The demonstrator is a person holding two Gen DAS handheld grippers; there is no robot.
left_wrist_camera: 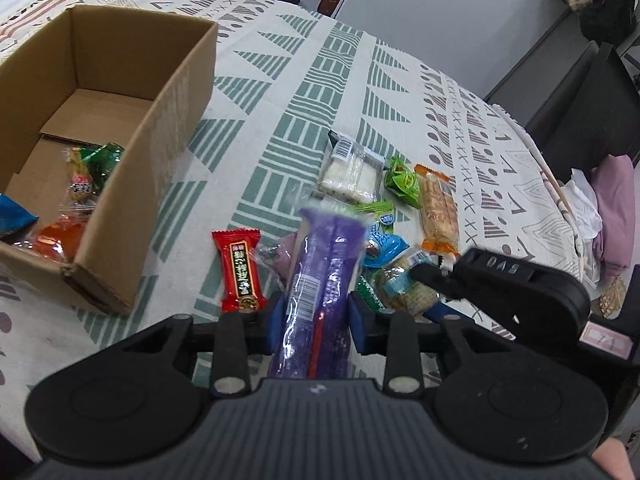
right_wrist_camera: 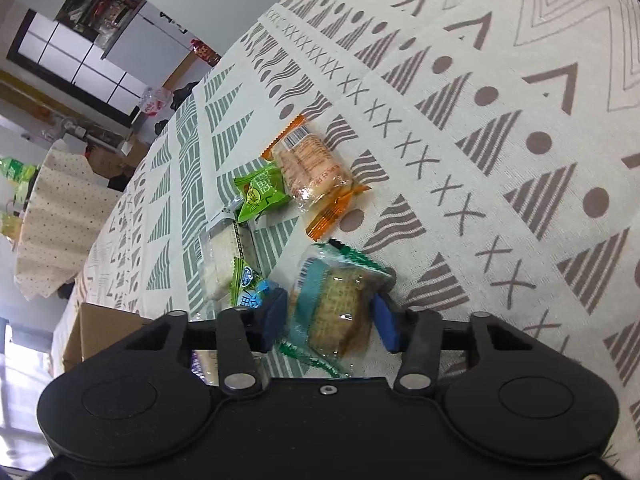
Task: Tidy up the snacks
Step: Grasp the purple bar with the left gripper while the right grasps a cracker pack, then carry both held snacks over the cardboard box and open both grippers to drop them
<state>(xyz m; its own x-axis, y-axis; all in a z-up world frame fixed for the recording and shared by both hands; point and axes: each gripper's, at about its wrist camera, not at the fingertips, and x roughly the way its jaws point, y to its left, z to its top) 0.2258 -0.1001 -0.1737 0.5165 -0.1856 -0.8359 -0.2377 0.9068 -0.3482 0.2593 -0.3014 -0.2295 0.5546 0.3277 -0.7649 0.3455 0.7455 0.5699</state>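
Left gripper (left_wrist_camera: 316, 318) fills the bottom of the left wrist view, its blue pads pressed against both sides of a long purple snack pack (left_wrist_camera: 320, 280), which stands up between the fingers and points away from the camera, lifted above the patterned tablecloth (left_wrist_camera: 280, 92). Just left of the pack a red candy bar wrapper (left_wrist_camera: 239, 270) lies flat on the cloth. Further left sits an open cardboard box (left_wrist_camera: 176, 120), holding a green-and-clear packet (left_wrist_camera: 90, 172), an orange packet (left_wrist_camera: 54, 240) and a blue one at the frame edge. Beyond the purple pack lies a loose cluster: a clear pack of white cakes (left_wrist_camera: 352, 172), a bright green packet (left_wrist_camera: 404, 182), an orange-ended biscuit pack (left_wrist_camera: 440, 212) and a blue packet (left_wrist_camera: 386, 240). The right gripper (left_wrist_camera: 520, 292) reaches in from the right, its tip over a teal cracker packet (left_wrist_camera: 404, 292).

From the right wrist view, the right gripper (right_wrist_camera: 331, 326) has its blue pads on either side of the teal cracker packet (right_wrist_camera: 336, 304). The left pad touches the wrapper, while the right pad sits just beside its edge, so I cannot tell whether the grip is fully closed. The packet rests on the tablecloth (right_wrist_camera: 520, 160). Ahead lie the orange-ended biscuit pack (right_wrist_camera: 316, 168), the bright green packet (right_wrist_camera: 260, 192) touching it, the clear pack of white cakes (right_wrist_camera: 220, 256) and the blue packet (right_wrist_camera: 250, 292). A corner of the cardboard box (right_wrist_camera: 104, 332) shows at lower left.
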